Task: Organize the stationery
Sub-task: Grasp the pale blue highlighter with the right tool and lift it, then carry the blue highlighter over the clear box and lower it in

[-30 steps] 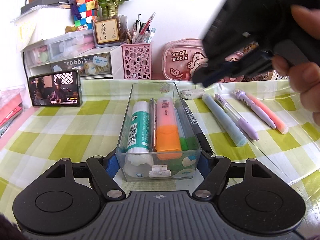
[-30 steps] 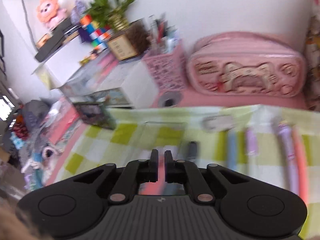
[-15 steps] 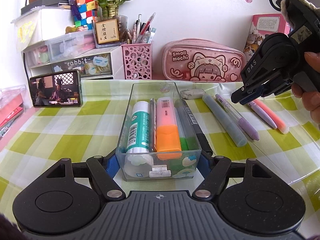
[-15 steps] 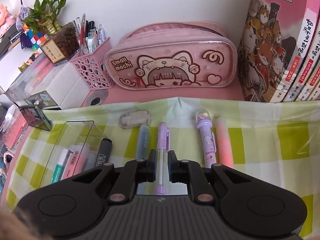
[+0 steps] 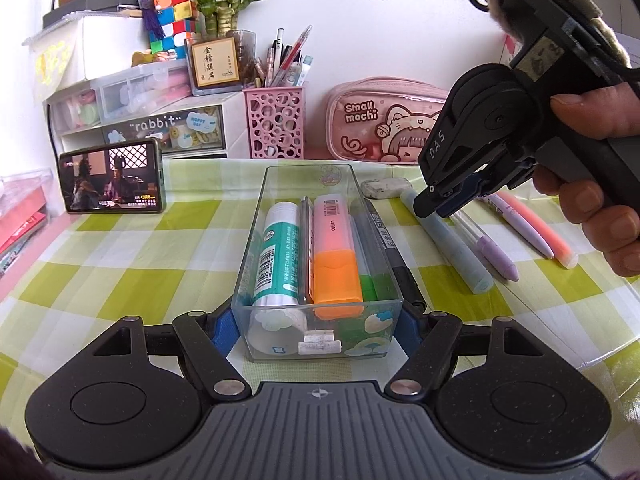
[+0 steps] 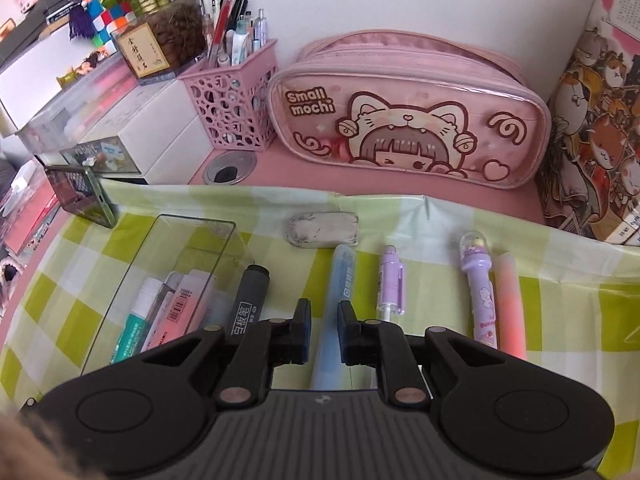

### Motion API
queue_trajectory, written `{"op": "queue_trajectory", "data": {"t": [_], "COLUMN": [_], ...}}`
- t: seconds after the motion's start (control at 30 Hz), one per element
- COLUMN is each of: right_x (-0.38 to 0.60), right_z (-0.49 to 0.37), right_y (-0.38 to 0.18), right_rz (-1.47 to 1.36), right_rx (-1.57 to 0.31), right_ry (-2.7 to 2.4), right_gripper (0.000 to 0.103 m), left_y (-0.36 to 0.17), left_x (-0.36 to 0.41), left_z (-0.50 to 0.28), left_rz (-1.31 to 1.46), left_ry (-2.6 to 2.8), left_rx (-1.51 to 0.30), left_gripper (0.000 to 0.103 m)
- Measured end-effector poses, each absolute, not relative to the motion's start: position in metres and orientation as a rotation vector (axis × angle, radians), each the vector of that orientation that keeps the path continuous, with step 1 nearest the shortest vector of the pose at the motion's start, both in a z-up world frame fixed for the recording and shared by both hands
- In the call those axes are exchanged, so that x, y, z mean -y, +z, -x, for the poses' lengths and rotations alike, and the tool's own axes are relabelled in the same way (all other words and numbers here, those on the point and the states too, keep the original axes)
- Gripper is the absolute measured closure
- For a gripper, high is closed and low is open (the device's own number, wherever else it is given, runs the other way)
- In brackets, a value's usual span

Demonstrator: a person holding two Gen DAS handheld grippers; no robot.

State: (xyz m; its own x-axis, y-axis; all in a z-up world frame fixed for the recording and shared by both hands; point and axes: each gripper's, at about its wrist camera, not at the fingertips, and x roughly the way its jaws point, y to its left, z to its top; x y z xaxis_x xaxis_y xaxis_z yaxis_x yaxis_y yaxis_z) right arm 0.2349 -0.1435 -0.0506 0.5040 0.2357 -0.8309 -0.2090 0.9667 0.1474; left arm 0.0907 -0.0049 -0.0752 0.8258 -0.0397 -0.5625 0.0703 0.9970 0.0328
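stationery lay sorted around one landmark, the clear plastic box (image 5: 318, 264), on a green-and-white checked cloth (image 5: 120, 256).

nearest the left wrist camera: left gripper (image 5: 318, 330), its two fingers pressed against the outer side walls of the box at the near end, clamped on it and holding nothing else.

inside the box, lengthwise: a green-and-white glue stick (image 5: 276, 258), a thin pen beside it, an orange-capped pink highlighter (image 5: 334, 256), and a green-ended item on the far side of the highlighter, partly hidden.

just outside the box's right wall, lying along it: a grey whiteboard marker (image 6: 246, 304).

further right of the box, in a row and apart from one another: a pale blue pen (image 6: 334, 312), a lilac click pen (image 6: 390, 284), a purple novelty pen with a clear dome top (image 6: 480, 284), a pink-orange highlighter (image 6: 508, 304).

right gripper (image 6: 324, 330), carried in a person's hand (image 5: 592, 184), was tilted steeply down over the blue pen; its jaws were opening, the pen lay in the gap between them, and the pads were not pressing on it.

beyond the box's far right corner: a smudged white eraser (image 6: 322, 229).

behind the box, off the cloth: a pink perforated pen cup (image 5: 276, 122), a pink "small mochi" pencil case (image 6: 404, 120), white drawer units, a phone (image 5: 112, 182) showing video to the far left.
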Motion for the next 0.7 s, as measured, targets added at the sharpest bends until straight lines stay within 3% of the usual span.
{"op": "queue_trajectory", "data": {"t": [0.3, 0.7], "right_x": [0.148, 0.165], "right_z": [-0.238, -0.222], "right_y": [-0.058, -0.026], "right_rz": [-0.078, -0.302], "right_rx": [-1.031, -0.927], "right_ry": [0.265, 0.389], "right_gripper": [0.083, 0.084], "left_y": [-0.075, -0.075], "left_x": [0.005, 0.005], "left_z": [-0.091, -0.091], "left_rz": [-0.053, -0.054], "left_ry": [-0.059, -0.059], "left_rx": [-0.597, -0.597], "left_gripper": [0.03, 0.03]}}
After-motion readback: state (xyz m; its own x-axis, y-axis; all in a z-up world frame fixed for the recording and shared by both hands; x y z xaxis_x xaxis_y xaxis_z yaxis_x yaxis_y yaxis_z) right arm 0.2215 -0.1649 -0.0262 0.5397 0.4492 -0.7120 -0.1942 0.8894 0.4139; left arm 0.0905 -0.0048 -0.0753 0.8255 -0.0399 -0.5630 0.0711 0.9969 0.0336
